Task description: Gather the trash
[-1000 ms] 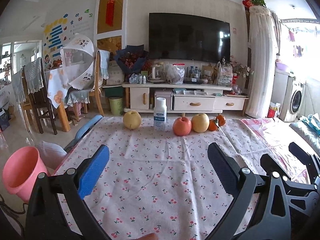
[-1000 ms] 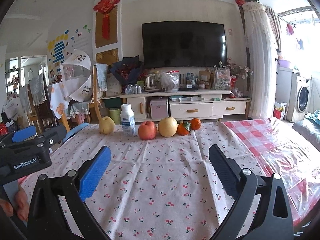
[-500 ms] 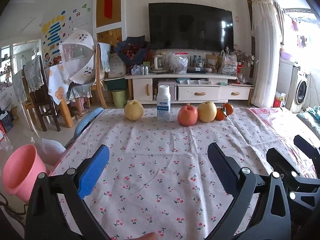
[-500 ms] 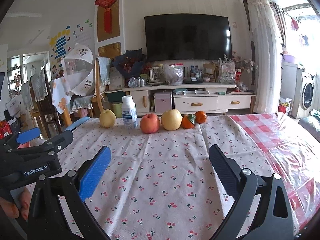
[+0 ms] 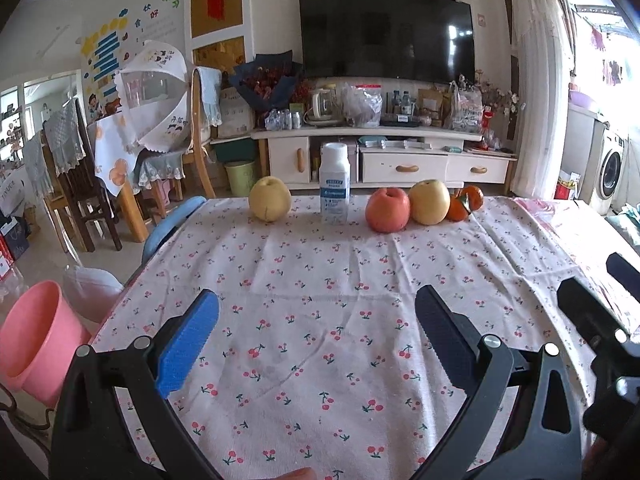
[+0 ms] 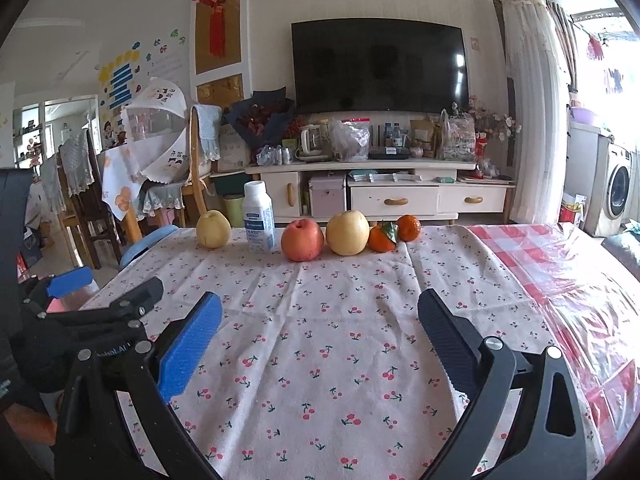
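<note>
The white plastic bottle (image 5: 335, 188) stands upright at the far edge of the table, on the cherry-print tablecloth (image 5: 320, 280), and it looks to be the one piece of rubbish among the fruit. Just to its left sits a yellow pear (image 5: 269, 204), a little apart from it; to its right come a red apple (image 5: 387, 209), then a second yellow pear (image 5: 429, 202) touching the apple, then two small oranges (image 5: 464, 204) at the right end of the row. The left gripper (image 5: 316, 332) hovers over the near part of the cloth with its jaws spread wide, nothing between them, one finger faced with a blue pad (image 5: 188, 342) and the other dark. The right gripper (image 6: 320, 334) is held just beside it, to the right, likewise spread apart and empty over the cloth (from its own camera the bottle (image 6: 259, 216) stands left of centre, well apart from its fingertips). A pink bucket (image 5: 38, 340) sits low off the near left corner of the table, its mouth open. To the right the cherry cloth gives way to a red checked cover (image 6: 568, 280) under clear plastic. Beyond the table stand a white TV cabinet (image 5: 384, 156) crowded with bags and bottles, and a dark television (image 5: 386, 34) on the wall above it.
</note>
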`<act>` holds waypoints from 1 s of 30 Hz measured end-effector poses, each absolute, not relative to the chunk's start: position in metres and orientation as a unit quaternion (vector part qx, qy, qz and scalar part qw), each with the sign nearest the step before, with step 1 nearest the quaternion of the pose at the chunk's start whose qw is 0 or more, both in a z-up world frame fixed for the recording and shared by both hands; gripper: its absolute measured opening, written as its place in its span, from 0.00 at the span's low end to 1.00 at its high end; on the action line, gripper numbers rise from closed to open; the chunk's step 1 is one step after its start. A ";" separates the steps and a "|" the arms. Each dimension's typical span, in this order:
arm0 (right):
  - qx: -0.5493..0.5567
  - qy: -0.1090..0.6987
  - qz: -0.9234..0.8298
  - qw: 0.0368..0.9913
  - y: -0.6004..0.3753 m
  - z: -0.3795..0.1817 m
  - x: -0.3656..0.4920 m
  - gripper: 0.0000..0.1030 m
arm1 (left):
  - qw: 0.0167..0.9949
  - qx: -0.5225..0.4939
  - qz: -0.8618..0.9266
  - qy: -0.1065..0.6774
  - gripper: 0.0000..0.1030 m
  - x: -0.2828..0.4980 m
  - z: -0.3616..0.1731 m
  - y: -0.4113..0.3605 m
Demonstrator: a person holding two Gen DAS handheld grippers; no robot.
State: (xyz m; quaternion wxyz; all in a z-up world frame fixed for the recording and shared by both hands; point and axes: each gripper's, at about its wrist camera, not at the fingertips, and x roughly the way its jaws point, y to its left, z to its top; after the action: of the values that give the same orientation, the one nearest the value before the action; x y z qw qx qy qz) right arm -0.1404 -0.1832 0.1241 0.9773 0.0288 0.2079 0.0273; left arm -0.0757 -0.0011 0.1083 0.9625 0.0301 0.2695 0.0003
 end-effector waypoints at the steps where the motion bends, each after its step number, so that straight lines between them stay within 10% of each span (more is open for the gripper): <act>1: 0.027 0.209 0.027 0.977 -0.182 0.124 -0.140 0.94 | 0.962 0.030 0.000 0.272 0.96 -0.074 0.106 0.000; 30: 0.008 0.315 -0.020 0.949 -0.171 0.074 -0.082 0.94 | 0.922 0.020 -0.018 0.386 0.96 -0.017 0.031 -0.001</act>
State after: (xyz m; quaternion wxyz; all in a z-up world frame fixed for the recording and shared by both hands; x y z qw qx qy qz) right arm -0.0818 -0.1707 0.0745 0.9490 0.0081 0.3147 -0.0198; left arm -0.0171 -0.0012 0.0308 0.9220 0.0200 0.3862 -0.0177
